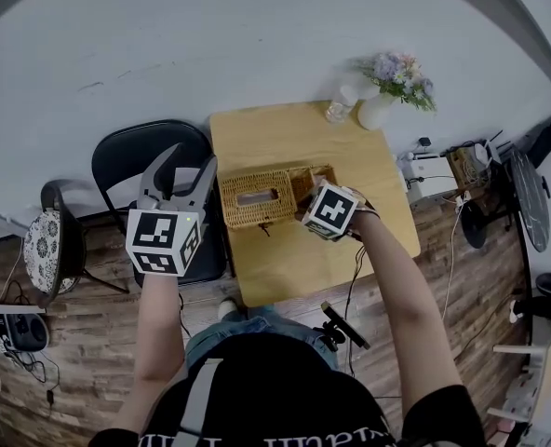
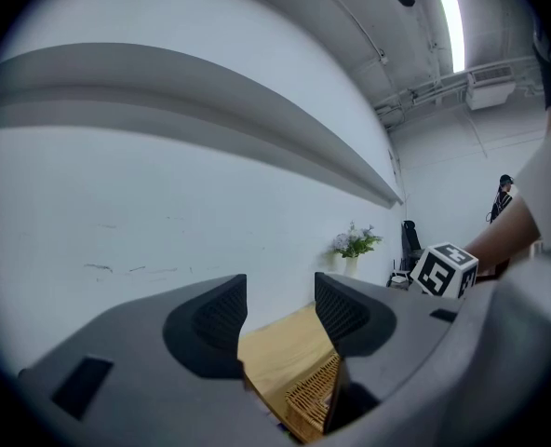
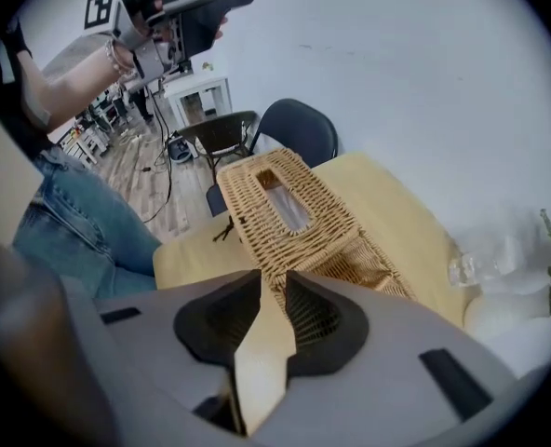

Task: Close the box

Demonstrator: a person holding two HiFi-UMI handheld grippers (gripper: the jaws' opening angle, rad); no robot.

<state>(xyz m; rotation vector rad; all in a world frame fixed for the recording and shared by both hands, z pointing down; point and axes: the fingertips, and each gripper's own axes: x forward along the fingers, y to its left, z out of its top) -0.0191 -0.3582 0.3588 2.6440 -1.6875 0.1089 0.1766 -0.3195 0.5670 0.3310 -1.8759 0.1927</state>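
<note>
I see a light wooden table (image 1: pixel 285 128) in the middle of my head view. At its 1 o'clock corner stands a white vase (image 1: pixel 376 112) of pale flowers (image 1: pixel 398 71), with a clear bottle (image 1: pixel 341 103) just beside it at 9 o'clock. A black chair (image 1: pixel 131 156) sits at the table's 9 o'clock, a patterned stool (image 1: pixel 45 240) beyond it. A fan (image 1: pixel 529 198) stands at 3 o'clock on the plank floor (image 1: pixel 89 343).

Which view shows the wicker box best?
The right gripper view: the box fills the middle, its slotted top and weave clear. The head view shows it small from above; the left gripper view only a corner low in frame.
</note>
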